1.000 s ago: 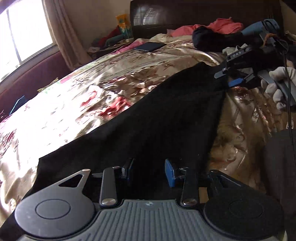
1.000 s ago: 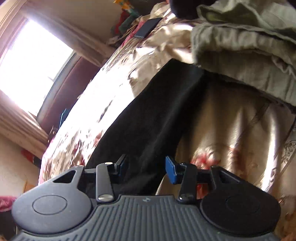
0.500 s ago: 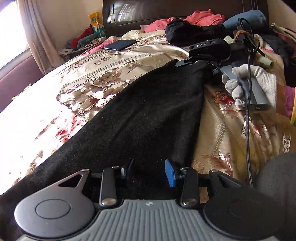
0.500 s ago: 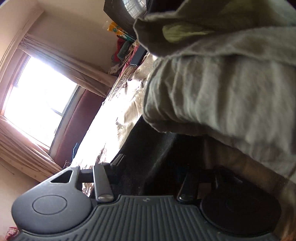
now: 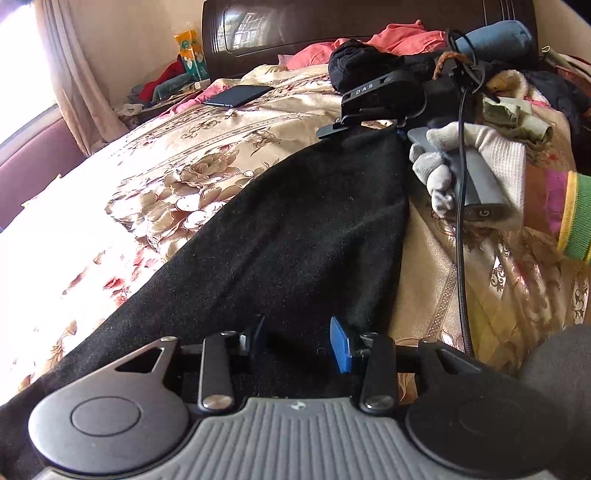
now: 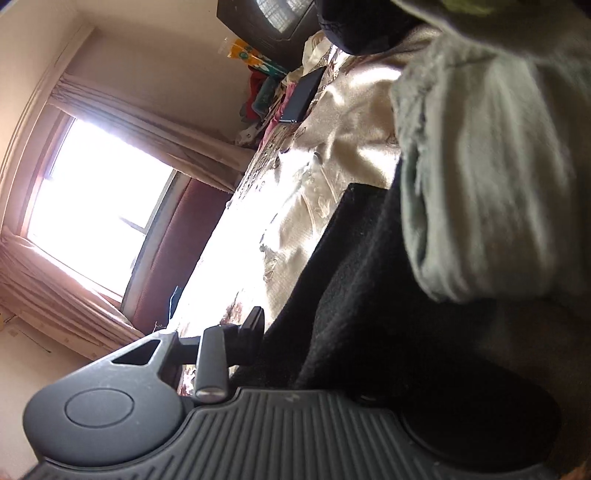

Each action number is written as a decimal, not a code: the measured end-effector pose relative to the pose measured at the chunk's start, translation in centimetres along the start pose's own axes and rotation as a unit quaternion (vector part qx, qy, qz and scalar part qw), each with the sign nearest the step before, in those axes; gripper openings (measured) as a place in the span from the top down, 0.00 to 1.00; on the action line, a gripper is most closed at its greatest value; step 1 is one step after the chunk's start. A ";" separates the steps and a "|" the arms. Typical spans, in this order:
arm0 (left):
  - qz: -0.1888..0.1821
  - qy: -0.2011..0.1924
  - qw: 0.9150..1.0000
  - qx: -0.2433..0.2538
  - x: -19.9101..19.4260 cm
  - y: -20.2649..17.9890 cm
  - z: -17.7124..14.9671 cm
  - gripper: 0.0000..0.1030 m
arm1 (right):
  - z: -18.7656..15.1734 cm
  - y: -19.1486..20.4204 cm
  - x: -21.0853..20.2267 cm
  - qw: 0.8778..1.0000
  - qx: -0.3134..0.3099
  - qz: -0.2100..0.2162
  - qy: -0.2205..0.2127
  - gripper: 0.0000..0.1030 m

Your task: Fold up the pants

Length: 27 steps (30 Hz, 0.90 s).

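Black pants [image 5: 295,236] lie in a long strip across the floral bedspread [image 5: 192,155]. My left gripper [image 5: 297,341] is open, its jaws straddling the near end of the pants. My right gripper [image 5: 364,127], held by a white-gloved hand [image 5: 476,162], sits at the far end of the pants. In the right wrist view the black pants [image 6: 369,280] fill the space between the jaws; only the left finger [image 6: 253,325] shows, the right one is hidden under the cloth.
A grey-green garment [image 6: 480,147] hangs close over the right gripper. A clothes pile [image 5: 406,44] lies along the dark headboard [image 5: 332,22]. A dark tablet [image 5: 240,96] rests on the bed. A window [image 6: 92,199] with curtains is at left.
My right gripper has pushed further onto the far end of the pants, whose cloth now covers its right finger. The left gripper stays open over the near end.
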<state>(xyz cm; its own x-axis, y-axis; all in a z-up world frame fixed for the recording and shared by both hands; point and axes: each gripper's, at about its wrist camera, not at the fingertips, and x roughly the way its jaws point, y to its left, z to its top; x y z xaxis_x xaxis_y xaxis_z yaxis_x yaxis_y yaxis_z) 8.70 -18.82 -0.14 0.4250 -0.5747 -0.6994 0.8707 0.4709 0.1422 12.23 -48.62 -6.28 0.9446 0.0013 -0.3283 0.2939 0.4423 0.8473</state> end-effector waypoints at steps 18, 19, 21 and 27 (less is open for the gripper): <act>0.010 -0.033 0.995 -0.098 -6.2 3.4 -4.2 0.51 | -3.6 13.7 -6.0 0.978 -0.208 -0.017 -0.016 0.94; 0.023 -0.033 0.993 -0.107 -7.4 4.1 -5.0 0.50 | -5.0 15.7 -5.8 0.970 -0.242 -0.008 -0.010 0.94; 0.046 -0.032 0.990 -0.126 -9.6 5.5 -6.8 0.50 | -8.4 19.5 -5.0 0.953 -0.302 0.010 0.014 0.94; 0.132 -0.036 0.970 -0.202 -16.6 9.7 -12.3 0.49 | -22.3 26.9 -1.1 0.881 -0.455 0.068 0.112 0.94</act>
<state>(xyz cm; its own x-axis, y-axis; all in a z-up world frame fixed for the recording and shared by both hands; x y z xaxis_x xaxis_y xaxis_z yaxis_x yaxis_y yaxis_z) 7.07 3.53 4.25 0.6485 -0.4365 -0.6236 0.5671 0.8235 0.0133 15.81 -16.69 7.53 0.8796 0.2415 -0.4099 -0.1546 0.9599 0.2338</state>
